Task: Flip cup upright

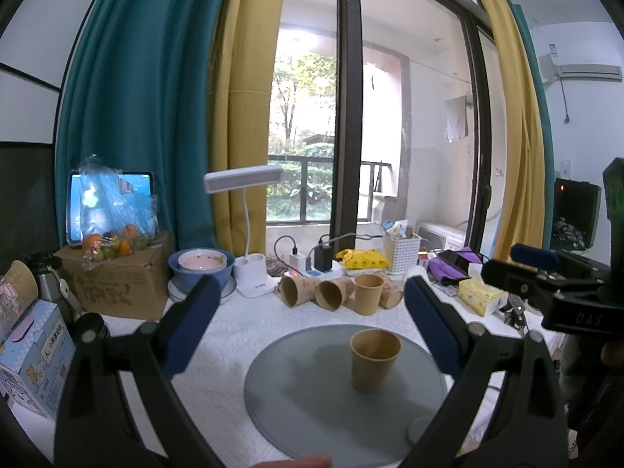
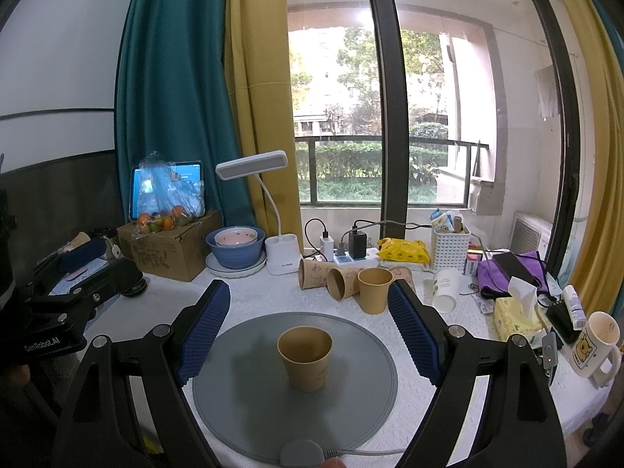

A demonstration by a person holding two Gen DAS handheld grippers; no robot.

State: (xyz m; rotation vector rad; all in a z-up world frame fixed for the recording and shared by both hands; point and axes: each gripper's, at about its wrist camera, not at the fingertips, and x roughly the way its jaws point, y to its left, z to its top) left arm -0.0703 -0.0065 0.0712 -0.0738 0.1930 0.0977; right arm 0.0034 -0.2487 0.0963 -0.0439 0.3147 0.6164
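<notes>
A brown paper cup (image 1: 375,359) stands upright, mouth up, on a round grey mat (image 1: 312,401); it shows in the right wrist view too (image 2: 305,357) on the mat (image 2: 241,390). My left gripper (image 1: 308,335) is open and empty, its blue pads wide apart, held back from the cup. My right gripper (image 2: 308,331) is open and empty, its pads either side of the cup but nearer me and not touching it. The right gripper also shows at the right edge of the left wrist view (image 1: 546,284).
Behind the mat lie two tipped paper cups (image 2: 331,279) and one upright cup (image 2: 374,289). A white cup (image 2: 445,288), tissue box (image 2: 516,314), mug (image 2: 594,345), white basket (image 2: 450,247), desk lamp (image 2: 273,214), blue bowl (image 2: 234,247) and cardboard box (image 2: 171,247) crowd the table.
</notes>
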